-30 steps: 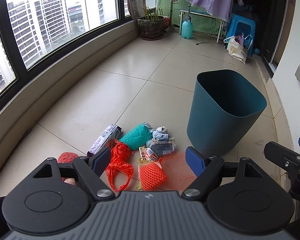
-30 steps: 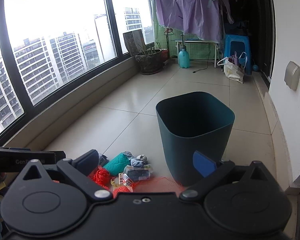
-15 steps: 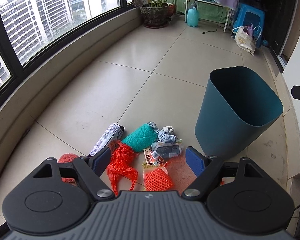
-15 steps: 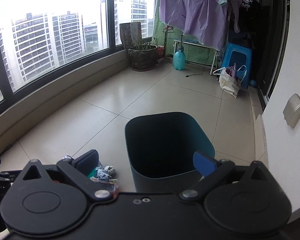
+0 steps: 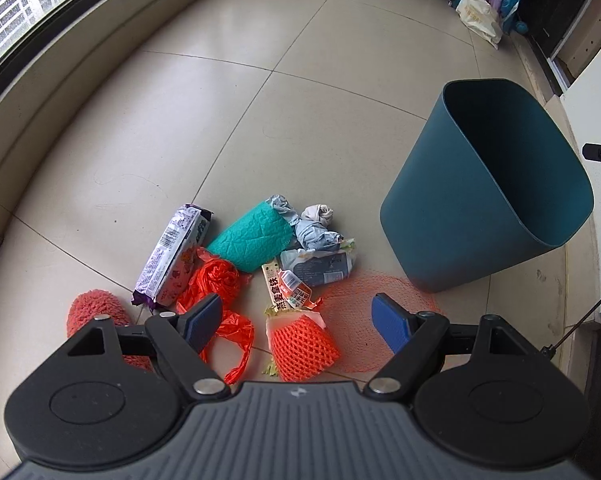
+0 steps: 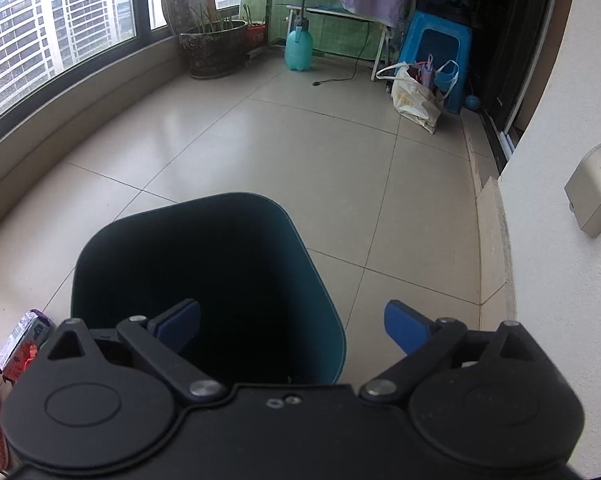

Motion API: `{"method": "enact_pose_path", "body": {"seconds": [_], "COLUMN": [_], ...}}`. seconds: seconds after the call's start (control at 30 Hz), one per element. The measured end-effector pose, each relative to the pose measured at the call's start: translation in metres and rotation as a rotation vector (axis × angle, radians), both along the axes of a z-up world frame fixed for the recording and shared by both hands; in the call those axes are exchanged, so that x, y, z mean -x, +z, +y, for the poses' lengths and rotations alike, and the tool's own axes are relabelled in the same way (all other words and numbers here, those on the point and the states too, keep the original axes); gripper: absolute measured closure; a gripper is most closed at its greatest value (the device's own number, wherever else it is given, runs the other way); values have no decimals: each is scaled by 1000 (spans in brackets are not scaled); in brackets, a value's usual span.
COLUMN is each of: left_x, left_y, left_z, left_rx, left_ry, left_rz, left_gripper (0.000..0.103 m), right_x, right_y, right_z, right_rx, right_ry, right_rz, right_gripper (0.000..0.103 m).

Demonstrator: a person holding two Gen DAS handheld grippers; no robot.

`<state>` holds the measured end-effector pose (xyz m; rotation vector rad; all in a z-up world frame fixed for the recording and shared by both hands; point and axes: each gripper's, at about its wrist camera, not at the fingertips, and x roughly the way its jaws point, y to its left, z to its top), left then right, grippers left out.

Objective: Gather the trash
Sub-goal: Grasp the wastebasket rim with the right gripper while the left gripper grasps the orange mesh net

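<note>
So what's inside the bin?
The bin shows only dark inner walls, no trash visible. Its bottom is hidden by the right gripper and shadow.

1. The left wrist camera looks forward and steeply down along its fingers at the tiled floor [image 5: 228,92]; the litter lies close beneath it; the teal bin [image 5: 484,208] stands to its right.
2. The right wrist camera sits just above that bin [image 6: 204,280]; it faces along the balcony towards the plant pot [image 6: 214,50] and blue stool [image 6: 434,50].
3. Both views share the bin, the purple wrapper [image 5: 172,256] [image 6: 22,336] and the floor.
</note>
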<state>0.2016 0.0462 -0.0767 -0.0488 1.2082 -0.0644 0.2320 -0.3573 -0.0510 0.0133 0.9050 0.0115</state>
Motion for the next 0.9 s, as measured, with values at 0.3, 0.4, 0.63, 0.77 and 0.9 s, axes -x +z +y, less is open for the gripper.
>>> {"method": "enact_pose_path", "body": {"seconds": [0.3, 0.4, 0.63, 0.77, 0.9], "left_x": [-24, -25, -27, -27, -32], "left_y": [-67, -95, -166, -196, -217], "left_z": [-12, -17, -13, -9, -7], "left_rx": [-10, -23, -43, -43, -9], "left_ry": [-34, -38, 0, 51, 92], "left_rz": [154, 197, 301, 343, 368], "left_gripper": [21, 21, 21, 21, 21], "right_x": [-31, -39, -39, -36, -26], "right_y": [-58, -67, -73, -70, -68], "right_z": [-20, -8, 8, 5, 2], "right_rx": [8, 39, 94, 111, 78], "right_ry": [-58, -12, 5, -34, -21], "right_rz": [135, 149, 150, 165, 179], "right_gripper": [34, 45, 73, 89, 92]}}
